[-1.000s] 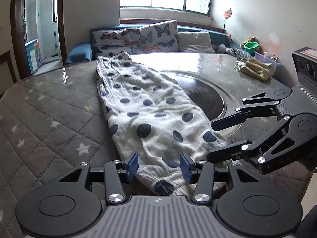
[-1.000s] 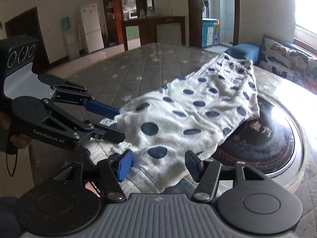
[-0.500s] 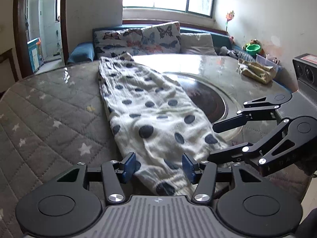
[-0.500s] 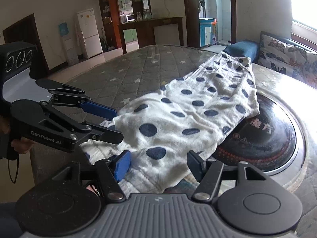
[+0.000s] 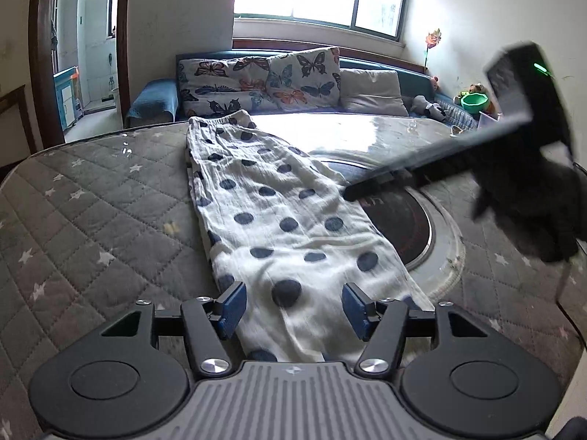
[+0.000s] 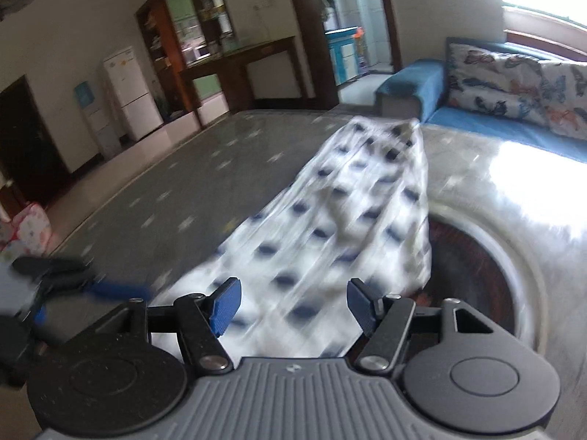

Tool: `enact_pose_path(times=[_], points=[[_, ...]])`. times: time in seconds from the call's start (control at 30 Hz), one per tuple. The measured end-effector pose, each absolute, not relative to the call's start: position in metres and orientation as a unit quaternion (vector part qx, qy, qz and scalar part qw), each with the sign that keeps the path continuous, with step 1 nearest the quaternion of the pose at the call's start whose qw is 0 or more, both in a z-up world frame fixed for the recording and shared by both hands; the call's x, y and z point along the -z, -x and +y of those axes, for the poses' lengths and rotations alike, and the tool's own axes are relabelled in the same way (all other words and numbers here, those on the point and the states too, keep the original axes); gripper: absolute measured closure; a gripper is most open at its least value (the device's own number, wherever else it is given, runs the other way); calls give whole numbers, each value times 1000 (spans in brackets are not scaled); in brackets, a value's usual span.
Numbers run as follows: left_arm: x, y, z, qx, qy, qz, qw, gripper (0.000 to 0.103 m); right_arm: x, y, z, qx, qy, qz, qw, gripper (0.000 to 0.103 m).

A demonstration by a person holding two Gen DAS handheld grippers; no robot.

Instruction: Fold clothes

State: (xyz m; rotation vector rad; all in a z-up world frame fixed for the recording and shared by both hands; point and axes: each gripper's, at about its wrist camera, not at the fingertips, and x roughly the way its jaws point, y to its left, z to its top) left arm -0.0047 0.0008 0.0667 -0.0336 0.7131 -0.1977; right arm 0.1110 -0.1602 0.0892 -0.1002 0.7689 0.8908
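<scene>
A white garment with dark blue dots [image 5: 279, 220] lies stretched lengthwise on a round table, its waistband at the far end. It also shows, blurred, in the right wrist view [image 6: 341, 227]. My left gripper [image 5: 293, 308] is open, low over the garment's near end, a finger on each side. My right gripper [image 6: 293, 304] is open over the garment's near part. In the left wrist view the right gripper [image 5: 370, 185] reaches in from the right, blurred, its tip at the garment's right edge. The left gripper [image 6: 110, 289] shows blurred at the lower left of the right wrist view.
The table has a grey quilted star cover [image 5: 91, 212] and a dark round inset [image 5: 403, 220] beside the garment. A sofa with butterfly cushions [image 5: 264, 80] stands behind the table. A green bowl [image 5: 475, 101] sits at the far right. A fridge [image 6: 128, 91] and cabinets stand across the room.
My right gripper has risen and swung forward along the garment's right side, fast enough to blur. My left gripper has lifted a little and stays over the near end. Both stay open.
</scene>
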Motion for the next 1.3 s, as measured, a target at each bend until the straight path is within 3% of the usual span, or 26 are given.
enact_pose_path(times=[0.67,1.13,1.3], points=[[-60,-87,23,107,37,390,914,41,-47,-350,-85,-340,-6,381,860,38],[-53,-105,26,101,33,402,910,39,-20,-376,-60,-349,-8,376,858,38],[-52,-105,26,101,35,402,909,39,-16,-382,-56,-352,-13,375,857,51]])
